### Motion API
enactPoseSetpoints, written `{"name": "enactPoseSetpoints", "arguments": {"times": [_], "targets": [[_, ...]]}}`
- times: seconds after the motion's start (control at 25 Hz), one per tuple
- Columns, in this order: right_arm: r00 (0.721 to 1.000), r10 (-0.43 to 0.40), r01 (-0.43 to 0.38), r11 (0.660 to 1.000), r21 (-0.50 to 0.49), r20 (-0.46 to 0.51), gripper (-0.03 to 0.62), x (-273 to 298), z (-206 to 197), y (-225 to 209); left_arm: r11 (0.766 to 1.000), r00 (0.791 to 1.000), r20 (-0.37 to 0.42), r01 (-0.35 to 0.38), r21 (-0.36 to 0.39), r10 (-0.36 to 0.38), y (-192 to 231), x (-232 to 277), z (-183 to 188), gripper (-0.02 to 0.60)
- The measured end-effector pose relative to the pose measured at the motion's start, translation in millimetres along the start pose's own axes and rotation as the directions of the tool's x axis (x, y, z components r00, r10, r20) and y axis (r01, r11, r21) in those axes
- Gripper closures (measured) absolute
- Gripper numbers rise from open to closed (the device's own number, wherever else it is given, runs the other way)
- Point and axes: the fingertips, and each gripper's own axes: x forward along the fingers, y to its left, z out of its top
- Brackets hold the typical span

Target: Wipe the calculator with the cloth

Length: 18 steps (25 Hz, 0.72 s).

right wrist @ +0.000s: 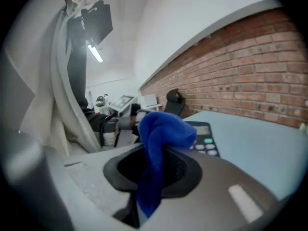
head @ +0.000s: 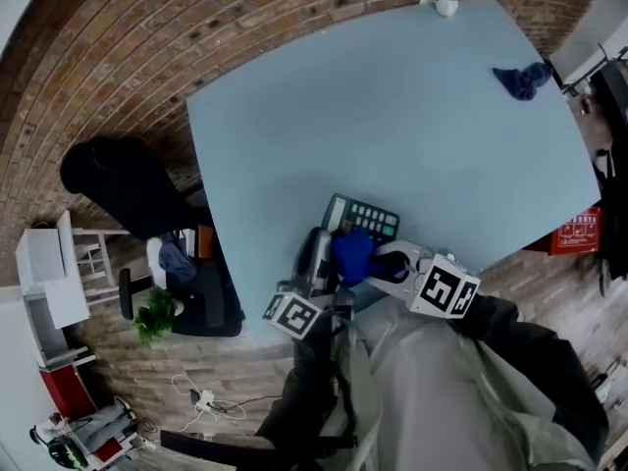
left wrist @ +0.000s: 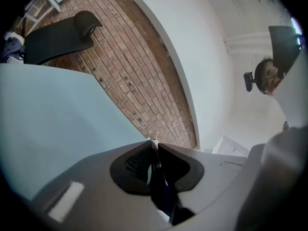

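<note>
- Head view: the calculator [head: 368, 218] is at the near side of the blue table [head: 392, 116].
- Its long side runs from the left down toward the right.
- The left gripper [head: 319, 253] is at its left end.
- The right gripper [head: 378, 263] sits just below it in the picture, and the blue cloth [head: 350, 253] touches its near edge.
- Left gripper view: the jaws are pressed almost together on a thin dark edge [left wrist: 161, 186]. I think it is the calculator's.
- Right gripper view: the jaws pinch the cloth [right wrist: 163, 129], which puffs out past the tips.
- The calculator's buttons [right wrist: 208, 137] show right behind the cloth, a little to the right.
- So I think the cloth needs only a short push forward.
</note>
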Motion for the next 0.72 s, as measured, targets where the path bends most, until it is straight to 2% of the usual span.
{"name": "enactPoseSetpoints", "arguments": {"times": [0.04, 0.12, 0.16, 0.2, 0.24, 0.28, 0.36, 0.44, 0.48, 0.52, 0.6, 0.68, 0.72], "targets": [[0.997, -0.068, 0.068, 0.998, 0.0, 0.043, 0.513, -10, 12, -17, 0.999, 0.999, 0.012, 0.033, -0.004, -0.033, -10, -2, 7, 0.534], [0.961, -0.255, 0.249, 0.966, 0.072, 0.107, 0.513, -35, 29, -67, 0.996, 0.996, 0.042, 0.085, 0.003, -0.085, -27, -6, 20, 0.534], [0.938, -0.328, 0.316, 0.942, 0.113, 0.11, 0.513, -46, 34, -89, 0.995, 0.993, 0.059, 0.099, 0.007, -0.1, -34, -6, 26, 0.534], [0.927, -0.361, 0.347, 0.929, 0.131, 0.106, 0.513, -54, 38, -103, 0.994, 0.991, 0.074, 0.109, 0.012, -0.11, -40, -6, 30, 0.534], [0.931, -0.35, 0.337, 0.934, 0.119, 0.105, 0.513, -56, 43, -103, 0.993, 0.989, 0.086, 0.119, 0.017, -0.12, -46, -6, 33, 0.532], [0.947, -0.304, 0.296, 0.951, 0.087, 0.104, 0.513, -53, 50, -91, 0.991, 0.987, 0.092, 0.129, 0.025, -0.13, -51, -5, 36, 0.532], [0.987, -0.148, 0.149, 0.989, -0.004, 0.063, 0.513, -35, 61, -42, 0.988, 0.985, 0.095, 0.143, 0.05, -0.147, -61, -2, 42, 0.532], [1.0, -0.017, 0.015, 0.995, -0.094, -0.016, 0.513, -18, 64, 5, 0.984, 0.982, 0.093, 0.154, 0.085, -0.162, -70, 0, 46, 0.532], [0.999, -0.009, 0.004, 0.99, -0.138, -0.04, 0.513, -16, 66, 14, 0.982, 0.981, 0.093, 0.162, 0.101, -0.172, -75, 0, 48, 0.532], [0.999, -0.038, 0.031, 0.985, -0.172, -0.036, 0.513, -17, 70, 11, 0.979, 0.979, 0.096, 0.171, 0.113, -0.182, -80, -1, 50, 0.532], [0.986, -0.155, 0.163, 0.97, -0.181, 0.057, 0.513, -30, 85, -21, 0.974, 0.973, 0.107, 0.188, 0.128, -0.202, -87, -3, 55, 0.532], [0.94, -0.313, 0.328, 0.938, -0.112, 0.133, 0.513, -49, 101, -68, 0.968, 0.969, 0.11, 0.206, 0.141, -0.222, -96, -5, 57, 0.532], [0.918, -0.375, 0.387, 0.918, -0.08, 0.131, 0.513, -57, 105, -87, 0.966, 0.967, 0.108, 0.214, 0.148, -0.231, -101, -5, 56, 0.532]]}}
